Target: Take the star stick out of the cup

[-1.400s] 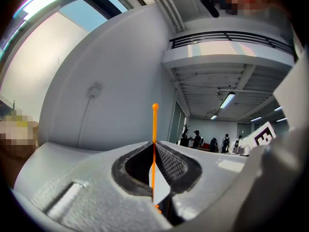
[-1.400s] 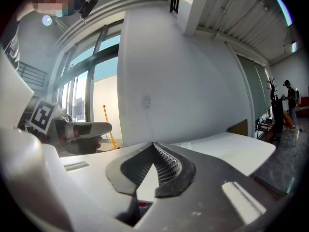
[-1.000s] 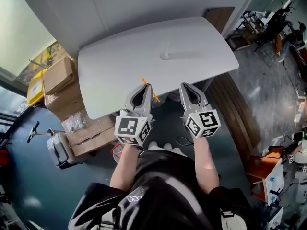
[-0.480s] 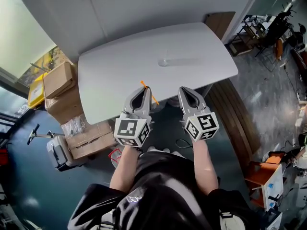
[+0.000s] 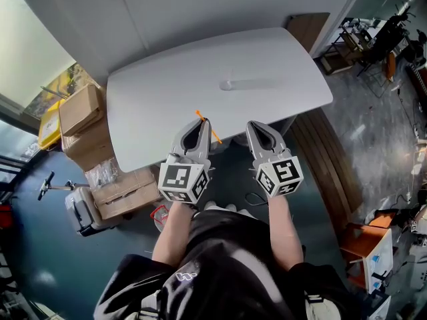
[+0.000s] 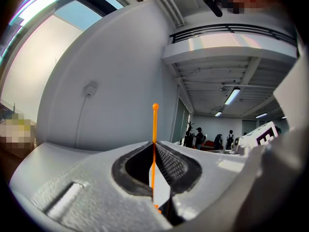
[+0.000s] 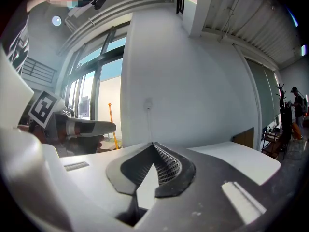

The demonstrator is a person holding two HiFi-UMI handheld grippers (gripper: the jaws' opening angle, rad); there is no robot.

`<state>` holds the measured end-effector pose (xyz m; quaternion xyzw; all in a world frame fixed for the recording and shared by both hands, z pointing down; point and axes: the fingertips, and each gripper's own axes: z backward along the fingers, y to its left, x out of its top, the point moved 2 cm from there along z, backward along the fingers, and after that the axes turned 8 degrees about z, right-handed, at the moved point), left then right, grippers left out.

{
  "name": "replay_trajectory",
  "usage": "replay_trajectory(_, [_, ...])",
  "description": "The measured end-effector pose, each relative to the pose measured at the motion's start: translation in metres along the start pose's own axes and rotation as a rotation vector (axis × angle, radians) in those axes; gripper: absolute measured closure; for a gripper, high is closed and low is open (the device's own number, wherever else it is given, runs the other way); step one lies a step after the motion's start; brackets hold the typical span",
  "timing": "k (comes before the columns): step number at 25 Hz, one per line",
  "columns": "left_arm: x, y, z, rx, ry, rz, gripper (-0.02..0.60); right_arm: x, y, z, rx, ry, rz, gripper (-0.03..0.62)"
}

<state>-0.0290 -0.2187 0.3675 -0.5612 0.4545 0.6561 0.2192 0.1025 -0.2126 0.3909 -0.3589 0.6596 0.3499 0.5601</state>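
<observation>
1. My left gripper is closed tight on the stick. The stick stands upright between the pads, ball end above my tips, the rest running down into the jaw hollow
2. The stick is out of the cup, a faint clear shape on the table, well ahead of my tips
3. My right gripper is closed on nothing, just beside the left
4. The stick is thin and pinched at one narrow spot, so I judge it could swivel or slip out if I ease the squeeze or swing fast
5. A twist of the jaws could bend the part lying in the hollow
6. Only the left gripper view shows the pinch itself and the ball end
7. Only the head view shows the cup, and the stick lying tilted across my left tips
8. The right gripper view catches the stick side-on, off to its left
</observation>
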Motion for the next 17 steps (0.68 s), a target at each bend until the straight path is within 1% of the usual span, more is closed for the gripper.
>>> replay_trajectory(9, [0.003,0.003,-0.003,0.015,-0.014,0.007,0.566,0.008,0.003,-0.007,0.041,-0.015,0.068,0.592])
replay_trajectory(17, [0.009,0.008,-0.006,0.028,-0.033,0.002,0.566,0.008,0.0,-0.013,0.057,-0.015,0.069,0.592])
